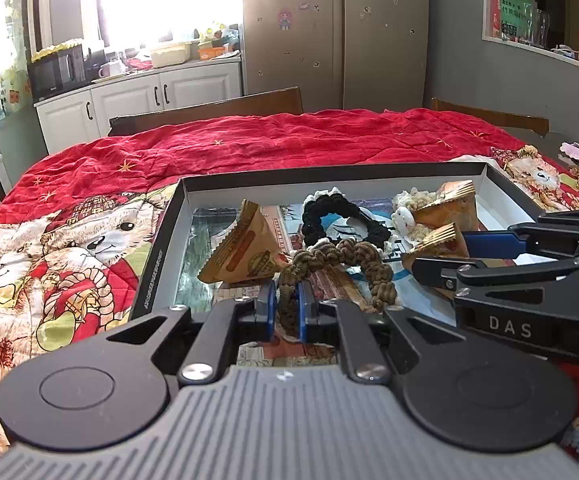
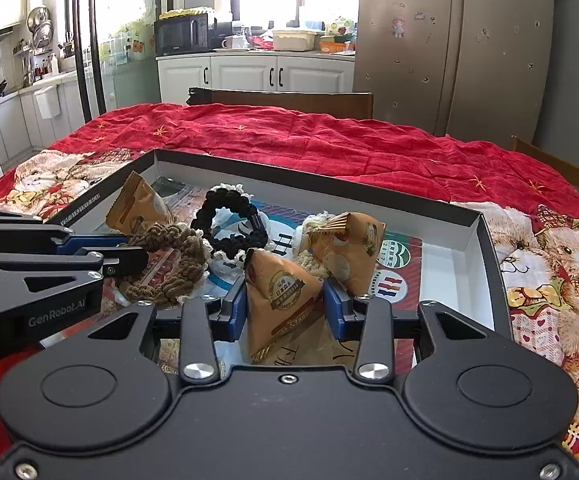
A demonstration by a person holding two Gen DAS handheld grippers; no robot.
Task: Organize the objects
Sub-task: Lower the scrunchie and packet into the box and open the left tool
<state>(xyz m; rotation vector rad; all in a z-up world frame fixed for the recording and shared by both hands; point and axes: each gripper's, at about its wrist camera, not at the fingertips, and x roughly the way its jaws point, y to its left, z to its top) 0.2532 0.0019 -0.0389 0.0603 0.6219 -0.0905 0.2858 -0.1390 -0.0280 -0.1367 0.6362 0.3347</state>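
hiding the brown scrunchie's [image 1: 341, 264] near loop, left claw [image 1: 287, 308] clamps it.

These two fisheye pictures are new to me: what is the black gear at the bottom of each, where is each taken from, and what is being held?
Each picture comes from a camera on a hand-held pair of tongs, looking forward along its two blue-padded fingers. No robot arm is there; a person carries one pair in each hand.

In the left wrist view, the left tongs are shut on a brown scrunchie. In the right wrist view, the right tongs are closed on a tan triangular snack packet.

Both work over a shallow box on a red bear-print cloth. In the box also lie a black scrunchie and two more packets.
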